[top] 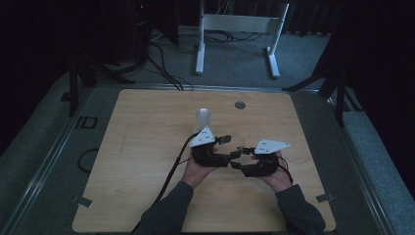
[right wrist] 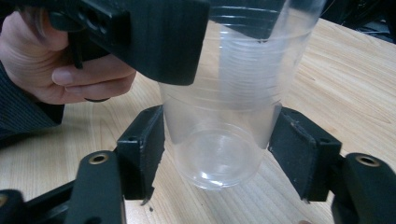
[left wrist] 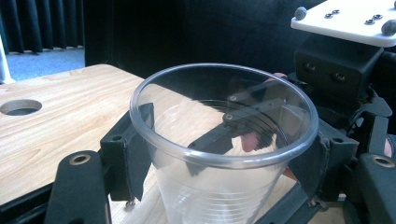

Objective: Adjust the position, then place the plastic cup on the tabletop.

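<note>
Cup (left wrist: 224, 154), clear plastic, sits between both grippers above table (top: 147, 147) centre; left gripper (left wrist: 224, 158) clamped just under rim, right gripper (right wrist: 217, 140) pinching lower wall near base, prob. to pull nested cups apart w/o crushing; 2nd cup (top: 203, 117) stands just beyond

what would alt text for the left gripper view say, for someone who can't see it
A clear plastic cup stands upright between the left gripper's two black pads, which press its sides just under the rim. Through the cup and behind it is the right gripper with its white plate, over a light wooden table with a round hole.
</note>
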`<act>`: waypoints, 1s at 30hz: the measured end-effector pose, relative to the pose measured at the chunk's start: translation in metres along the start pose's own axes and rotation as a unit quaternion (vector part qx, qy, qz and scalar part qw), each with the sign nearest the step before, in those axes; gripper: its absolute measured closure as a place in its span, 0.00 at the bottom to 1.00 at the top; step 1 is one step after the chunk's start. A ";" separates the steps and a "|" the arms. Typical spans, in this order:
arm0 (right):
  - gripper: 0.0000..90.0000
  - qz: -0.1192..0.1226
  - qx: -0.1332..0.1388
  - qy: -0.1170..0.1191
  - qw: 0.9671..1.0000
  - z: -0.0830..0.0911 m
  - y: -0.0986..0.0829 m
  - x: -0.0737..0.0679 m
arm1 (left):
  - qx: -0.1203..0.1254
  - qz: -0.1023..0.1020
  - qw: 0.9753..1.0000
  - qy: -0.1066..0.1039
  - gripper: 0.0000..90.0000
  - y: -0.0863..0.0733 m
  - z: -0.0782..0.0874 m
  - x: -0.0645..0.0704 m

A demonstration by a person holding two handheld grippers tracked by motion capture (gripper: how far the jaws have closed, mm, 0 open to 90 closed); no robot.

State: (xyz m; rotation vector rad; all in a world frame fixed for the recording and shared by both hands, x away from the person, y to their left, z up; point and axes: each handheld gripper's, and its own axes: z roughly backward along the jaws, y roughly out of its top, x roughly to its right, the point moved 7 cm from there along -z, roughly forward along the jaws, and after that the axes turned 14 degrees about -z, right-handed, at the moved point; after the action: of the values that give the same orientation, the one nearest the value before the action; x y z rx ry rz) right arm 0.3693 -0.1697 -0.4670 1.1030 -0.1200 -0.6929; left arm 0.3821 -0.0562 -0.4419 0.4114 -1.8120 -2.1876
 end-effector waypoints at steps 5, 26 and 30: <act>0.33 -0.008 0.007 -0.007 1.000 0.002 0.001 0.003 | -0.006 -0.007 1.000 0.013 0.32 -0.001 0.002 -0.003; 0.24 -0.035 0.015 -0.028 0.999 0.013 -0.004 0.019 | -0.015 -0.019 0.998 0.052 0.33 -0.002 0.005 -0.009; 0.24 -0.047 0.025 -0.046 0.998 0.017 -0.006 0.027 | -0.016 -0.021 0.998 0.055 0.33 -0.003 0.006 -0.009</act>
State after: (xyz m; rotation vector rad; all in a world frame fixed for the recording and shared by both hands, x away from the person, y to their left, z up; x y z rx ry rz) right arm 0.3806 -0.1994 -0.4703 1.1307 -0.1645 -0.8293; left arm 0.3877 -0.0471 -0.4431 0.5564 -1.7233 -2.1731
